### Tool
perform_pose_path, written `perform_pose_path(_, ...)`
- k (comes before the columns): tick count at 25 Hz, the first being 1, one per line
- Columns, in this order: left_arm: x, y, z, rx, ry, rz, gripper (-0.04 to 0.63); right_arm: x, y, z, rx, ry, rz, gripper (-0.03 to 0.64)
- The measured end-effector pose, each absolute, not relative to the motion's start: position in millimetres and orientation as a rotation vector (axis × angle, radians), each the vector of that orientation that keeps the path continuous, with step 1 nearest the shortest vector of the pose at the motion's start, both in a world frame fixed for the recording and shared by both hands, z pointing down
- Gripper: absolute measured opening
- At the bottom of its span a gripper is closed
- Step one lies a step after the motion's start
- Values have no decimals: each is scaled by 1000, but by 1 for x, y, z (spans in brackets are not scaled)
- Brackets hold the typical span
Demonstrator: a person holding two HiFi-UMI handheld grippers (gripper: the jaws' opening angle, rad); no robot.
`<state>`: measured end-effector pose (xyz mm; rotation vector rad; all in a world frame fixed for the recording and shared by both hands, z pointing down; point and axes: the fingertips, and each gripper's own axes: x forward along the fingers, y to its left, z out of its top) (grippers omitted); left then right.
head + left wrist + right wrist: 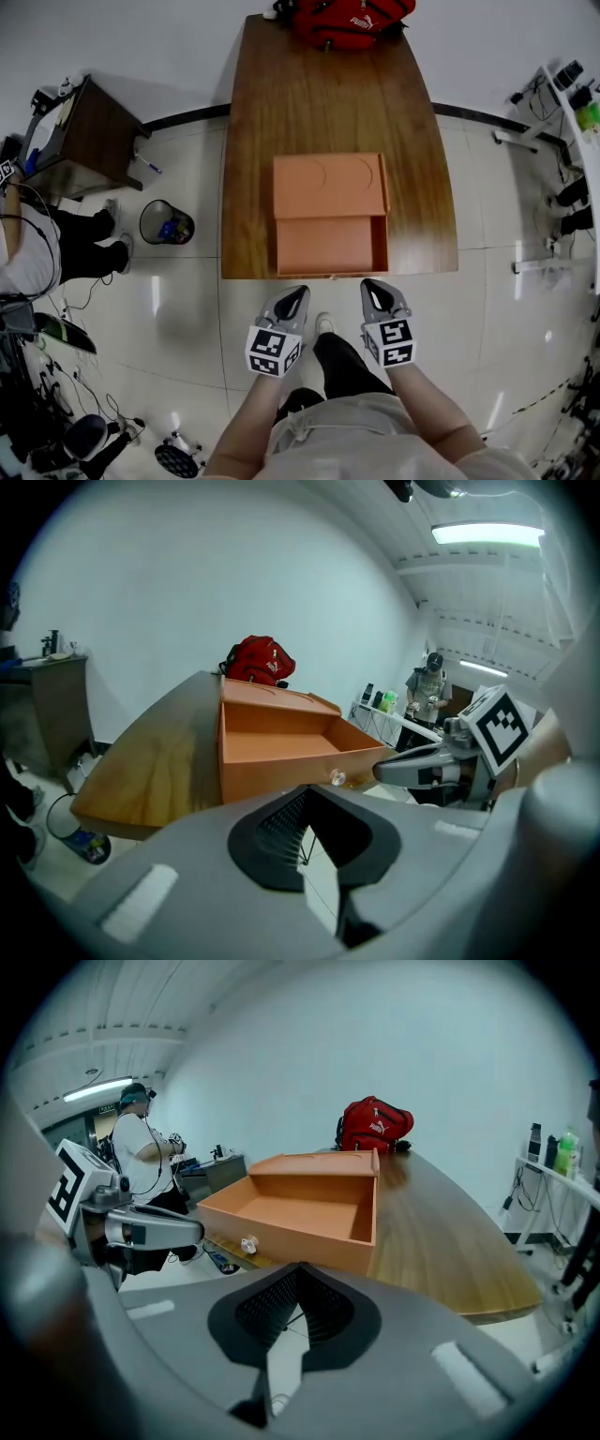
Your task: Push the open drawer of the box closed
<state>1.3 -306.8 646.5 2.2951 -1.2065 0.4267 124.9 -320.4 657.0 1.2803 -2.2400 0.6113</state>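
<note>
- Left hand-held gripper [302, 292] and right hand-held gripper [367, 284]: jaws pressed together on each, nothing between them. Both are off the near edge of the desk [319, 103], clear of the drawer.
- Drawer [330, 246]: open, empty, pulled out towards 6 o'clock. Its front panel lies across the near desk edge, with the knob [330, 277] at 1 o'clock from the left tip and 11 o'clock from the right.
- Judged: the right tip is marginally nearer, and the push runs to 12 o'clock.
- Orange box [328, 186]: mid-desk, beyond the drawer.
</note>
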Motion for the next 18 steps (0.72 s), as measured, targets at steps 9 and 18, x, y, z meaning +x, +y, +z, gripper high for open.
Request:
perform_pose_path(9, 5, -328, 656, 2230, -1243, 400, 6, 118, -332, 664, 1231, -2242, 625, 5)
perform_pose_path(18, 5, -353, 653, 2199, -1240, 425, 6, 117, -358, 661, 1242, -2239, 654, 5)
